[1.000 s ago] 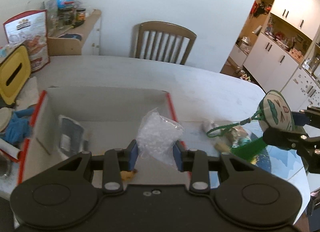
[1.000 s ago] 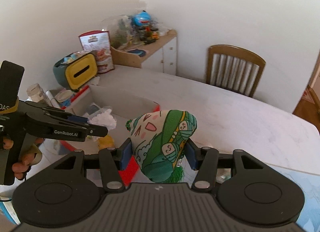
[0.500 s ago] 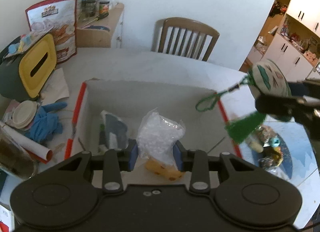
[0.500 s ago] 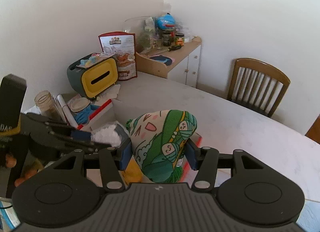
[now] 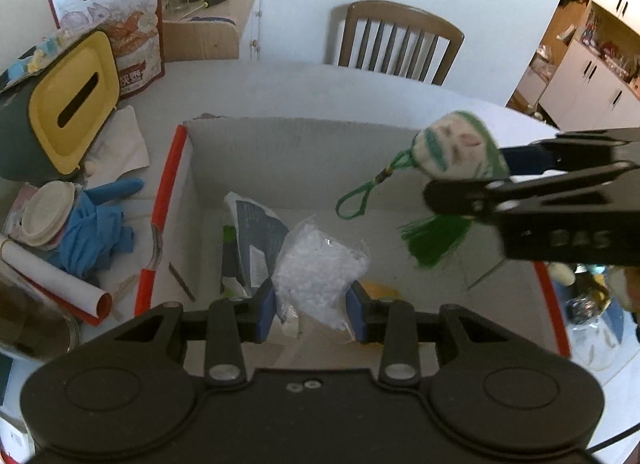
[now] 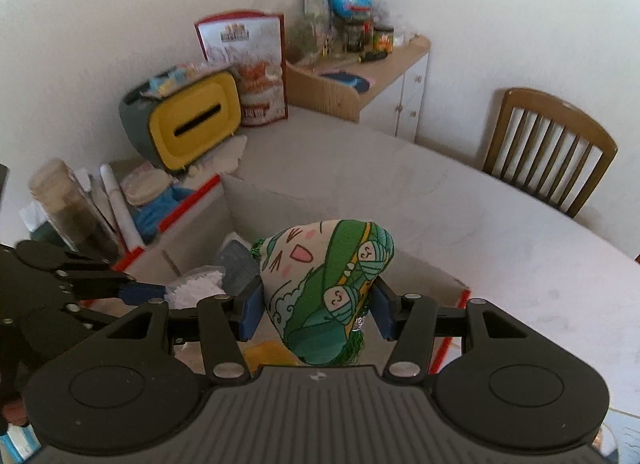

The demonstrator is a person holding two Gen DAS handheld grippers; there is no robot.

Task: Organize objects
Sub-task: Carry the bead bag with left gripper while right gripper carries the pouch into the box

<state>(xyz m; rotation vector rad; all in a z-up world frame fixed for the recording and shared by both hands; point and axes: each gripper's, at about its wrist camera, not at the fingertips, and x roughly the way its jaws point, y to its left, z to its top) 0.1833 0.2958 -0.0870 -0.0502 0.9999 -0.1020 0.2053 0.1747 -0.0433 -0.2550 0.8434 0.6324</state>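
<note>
Your left gripper [image 5: 311, 314] is pinching the clear crinkly plastic bag of white pellets [image 5: 320, 270] and your right gripper [image 6: 318, 314] the soft green-printed fabric sachet [image 6: 326, 292], both light, yielding and hanging over the open cardboard box [image 5: 280, 152], so grip each by its bulk.

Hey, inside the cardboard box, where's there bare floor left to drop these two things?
Inside the cardboard box, the bare floor lies along the far wall and toward the red-edged right side, under the green tassel. The near-left part is crowded: a grey packet and a yellow item. Left of the box, blue gloves and a paper roll fill the table.
</note>
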